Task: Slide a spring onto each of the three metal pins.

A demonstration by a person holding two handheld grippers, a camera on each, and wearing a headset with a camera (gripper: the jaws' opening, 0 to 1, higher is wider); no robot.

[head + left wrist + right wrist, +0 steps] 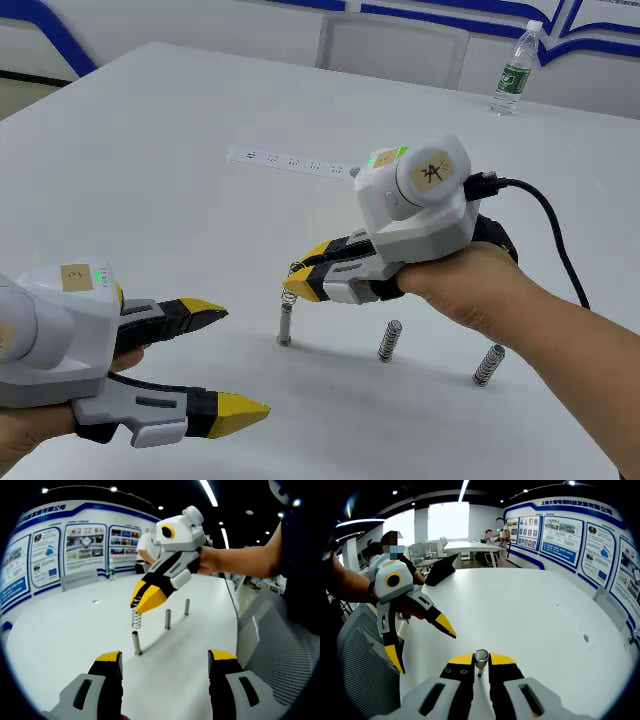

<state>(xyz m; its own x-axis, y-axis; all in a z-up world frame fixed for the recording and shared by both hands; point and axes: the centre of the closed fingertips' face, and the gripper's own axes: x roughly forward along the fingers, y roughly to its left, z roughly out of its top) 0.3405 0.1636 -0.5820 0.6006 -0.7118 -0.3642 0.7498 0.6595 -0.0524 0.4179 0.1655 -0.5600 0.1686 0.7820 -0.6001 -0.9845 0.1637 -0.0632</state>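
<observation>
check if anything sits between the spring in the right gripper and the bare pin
Nothing visible does. The spring hangs from the right gripper just above the bare pin, with open air between. The open left gripper sits off to the side.

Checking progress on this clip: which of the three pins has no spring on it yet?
The leftmost pin in the head view: bare metal, right below the spring held in the right gripper. The other two already carry springs.

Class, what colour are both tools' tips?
Yellow on left tool and right tool; clearest in head view.
</observation>
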